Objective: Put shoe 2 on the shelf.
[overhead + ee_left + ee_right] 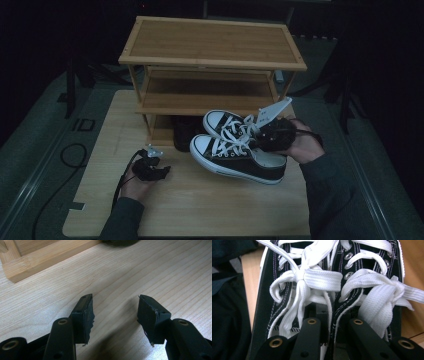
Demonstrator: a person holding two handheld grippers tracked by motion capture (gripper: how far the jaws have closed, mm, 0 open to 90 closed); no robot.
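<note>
Carrying sneaker pair (235, 147), R gripper (272, 134) clamped on inner collars; L gripper (115, 312) wide, idle. Next, prob.: slot onto rack (210, 97) shelf.

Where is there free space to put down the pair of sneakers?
The rack's top shelf and middle shelf are bare, as is the table nearest the person, between the left tool and the sneakers. The bottom level already holds something dark; the table by the right tool is crowded.
</note>
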